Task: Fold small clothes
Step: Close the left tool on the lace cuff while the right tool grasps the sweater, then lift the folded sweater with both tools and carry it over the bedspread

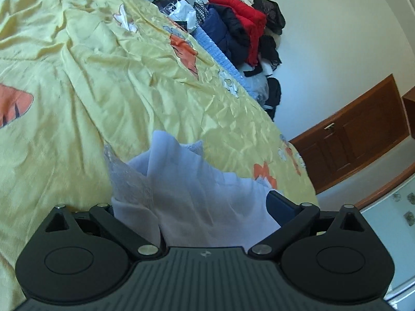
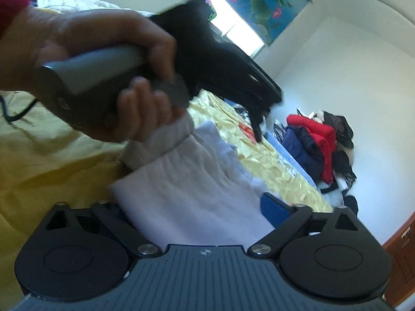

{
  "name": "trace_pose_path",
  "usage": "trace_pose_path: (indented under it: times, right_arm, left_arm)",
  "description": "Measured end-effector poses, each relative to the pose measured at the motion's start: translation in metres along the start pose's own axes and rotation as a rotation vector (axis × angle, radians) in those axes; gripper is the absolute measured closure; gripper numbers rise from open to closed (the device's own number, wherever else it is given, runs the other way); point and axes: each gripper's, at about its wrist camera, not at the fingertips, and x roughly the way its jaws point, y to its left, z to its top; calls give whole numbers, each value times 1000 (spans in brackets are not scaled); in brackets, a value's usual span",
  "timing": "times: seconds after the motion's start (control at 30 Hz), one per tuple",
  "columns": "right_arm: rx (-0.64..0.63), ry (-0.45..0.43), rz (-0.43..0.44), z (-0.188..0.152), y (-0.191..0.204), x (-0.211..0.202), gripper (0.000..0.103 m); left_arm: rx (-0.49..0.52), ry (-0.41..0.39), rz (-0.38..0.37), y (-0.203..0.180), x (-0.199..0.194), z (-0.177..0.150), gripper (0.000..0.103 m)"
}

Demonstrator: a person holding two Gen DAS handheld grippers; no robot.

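Observation:
A small white garment [image 1: 186, 186] with a lace edge hangs bunched between the fingers of my left gripper [image 1: 192, 207], lifted above the yellow bed sheet [image 1: 103, 83]. The blue pad of one finger [image 1: 281, 206] shows on the right; the other finger is hidden by cloth. In the right wrist view the same white garment [image 2: 186, 194] fills my right gripper [image 2: 192, 207], whose blue finger pad [image 2: 275, 211] shows on the right. The person's hand holds the left gripper's handle [image 2: 98, 64] just above the cloth.
The yellow sheet with orange prints covers the bed. A pile of red, navy and black clothes [image 1: 241, 28] lies against the white wall past the bed's far edge; it also shows in the right wrist view [image 2: 319, 145]. A brown wooden cabinet [image 1: 358, 129] stands at the right.

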Motion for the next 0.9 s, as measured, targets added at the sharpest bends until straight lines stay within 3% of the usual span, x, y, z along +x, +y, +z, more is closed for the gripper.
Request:
trace_pose_path:
  times: [0.03,0.07,0.17,0.2,0.27,0.47,0.67,0.9]
  right_arm:
    - [-6,-4,6,0,1,0,19]
    - [-13,-8,11,0,2,0,25]
    - [-43,-18,29,-1,7,-3,43]
    - [-53,-19,33,-1,8,-4,48]
    - [-82,-11,34,-1,12,-2,69]
    - [-125,-10,51,0,18,0,93]
    - [6,-77,83,-2,-9,-13,95]
    - [191,-114,150,-10,-48,-30,95]
  left_arm:
    - [1,-4,12,0,1,1,14]
    - [3,-8,32,0,2,2,31]
    - [-2,-6,95,4,5,5,68]
    - [-8,-3,108,6,5,6,72]
    - [-5,0,143,7,7,8,85]
    - [95,-18,272,-14,9,2,95]
    - [188,-31,351,-48,3,2,96]
    - [209,-24,412,-75,-1,4,96]
